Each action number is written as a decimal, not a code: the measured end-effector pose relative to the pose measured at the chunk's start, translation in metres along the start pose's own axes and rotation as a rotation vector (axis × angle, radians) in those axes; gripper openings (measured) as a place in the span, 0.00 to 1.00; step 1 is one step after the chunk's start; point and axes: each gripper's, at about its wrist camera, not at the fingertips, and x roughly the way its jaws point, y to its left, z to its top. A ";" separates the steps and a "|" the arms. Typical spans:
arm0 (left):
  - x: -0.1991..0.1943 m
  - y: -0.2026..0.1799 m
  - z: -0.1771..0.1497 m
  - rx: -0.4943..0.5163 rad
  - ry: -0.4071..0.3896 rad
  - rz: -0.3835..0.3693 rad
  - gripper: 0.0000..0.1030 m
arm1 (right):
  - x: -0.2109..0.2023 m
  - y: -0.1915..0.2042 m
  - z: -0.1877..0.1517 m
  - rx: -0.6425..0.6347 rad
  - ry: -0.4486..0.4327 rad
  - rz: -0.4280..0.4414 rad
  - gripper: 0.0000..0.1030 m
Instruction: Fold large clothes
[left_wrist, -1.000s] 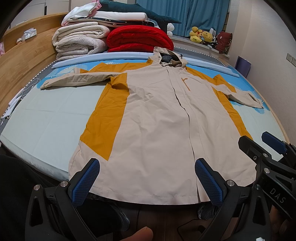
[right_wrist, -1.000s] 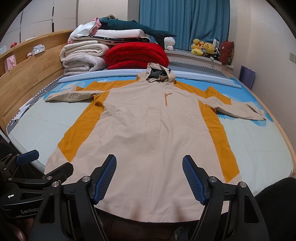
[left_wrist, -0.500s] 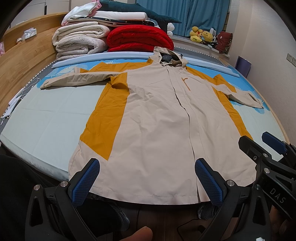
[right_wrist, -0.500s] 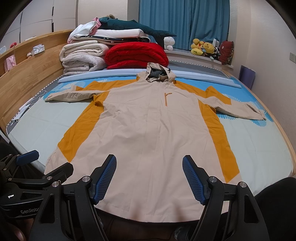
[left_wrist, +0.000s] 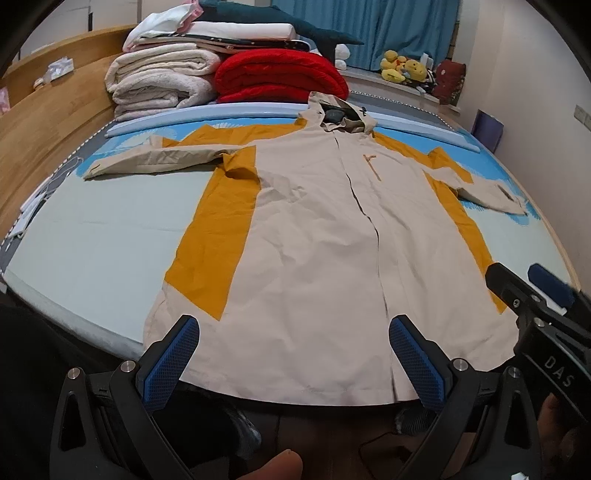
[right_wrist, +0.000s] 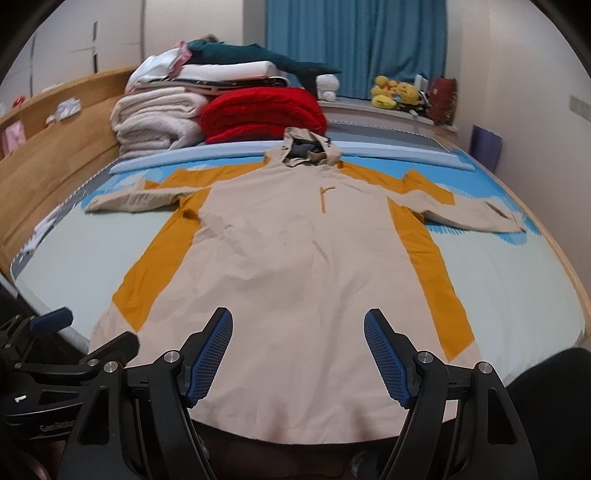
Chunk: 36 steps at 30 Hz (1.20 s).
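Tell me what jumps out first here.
A big beige-and-orange hooded jacket lies spread flat across the bed, sleeves out, hood toward the far end. Behind it, a red blanket sits beside stacked cream bedding. Both open grippers, left and right, hover at the hem.

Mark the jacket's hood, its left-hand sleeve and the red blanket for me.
hood (right_wrist: 308, 147), right wrist view, on its rim.
left-hand sleeve (left_wrist: 159, 160), left wrist view, mid-sleeve.
red blanket (left_wrist: 277, 75), left wrist view, top fold.

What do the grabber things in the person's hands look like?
Both are black frames with silver bolts. The left gripper and the right gripper each have two fingers with bumpy blue pads. The right one has white letters "DAS" on its side.
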 end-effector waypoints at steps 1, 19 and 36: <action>-0.004 -0.001 0.003 -0.003 -0.006 0.000 0.99 | -0.001 -0.003 0.002 0.010 -0.010 -0.004 0.73; -0.042 0.012 0.104 0.001 -0.195 0.004 0.61 | -0.031 -0.055 0.086 0.043 -0.215 -0.030 0.62; 0.159 0.202 0.286 -0.218 -0.089 0.081 0.13 | 0.128 -0.059 0.304 0.003 -0.252 0.123 0.60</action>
